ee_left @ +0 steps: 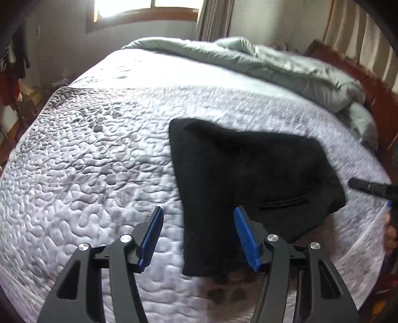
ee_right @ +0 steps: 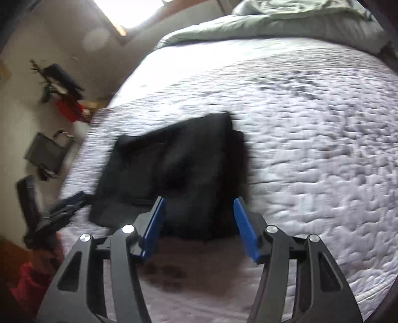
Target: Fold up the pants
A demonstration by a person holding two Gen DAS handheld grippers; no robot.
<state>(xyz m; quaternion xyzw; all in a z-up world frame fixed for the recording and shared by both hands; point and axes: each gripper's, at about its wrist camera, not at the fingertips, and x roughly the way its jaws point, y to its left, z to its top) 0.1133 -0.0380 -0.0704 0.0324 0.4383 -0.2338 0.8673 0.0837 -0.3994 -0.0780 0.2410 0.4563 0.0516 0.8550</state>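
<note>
Left gripper [ee_left: 198, 218]: its two blue-padded fingers [ee_left: 152, 236] are spread apart, and no pad presses on anything. The near left edge of the black pants [ee_left: 248, 169] lies between them, below the pads, with white quilted bedspread [ee_left: 87, 161] under the left finger.

Right gripper [ee_right: 199, 211]: its blue pads [ee_right: 245, 226] are likewise parted and released. The near edge of the pants [ee_right: 174, 161] shows in the gap between them; the picture is blurred, but neither pad appears to pinch the cloth.

The pants lie folded into a compact dark bundle on the bedspread, near the edge of the bed closest to the cameras, with a welt pocket [ee_left: 283, 201] facing up.

Seen from the left wrist, the right gripper's black tip [ee_left: 368, 188] enters at the right edge, just beside the pants. Seen from the right wrist, the left gripper [ee_right: 67, 206] appears at the left edge, beside the pants, with a red sleeve [ee_right: 27, 283] below it.

Farther back, a rumpled grey-green duvet [ee_left: 286, 69] is heaped at the far end of the bed beside a reddish wooden headboard [ee_left: 348, 67]. A bright window [ee_left: 146, 7] and pale curtains [ee_left: 214, 17] fill the wall beyond.
</note>
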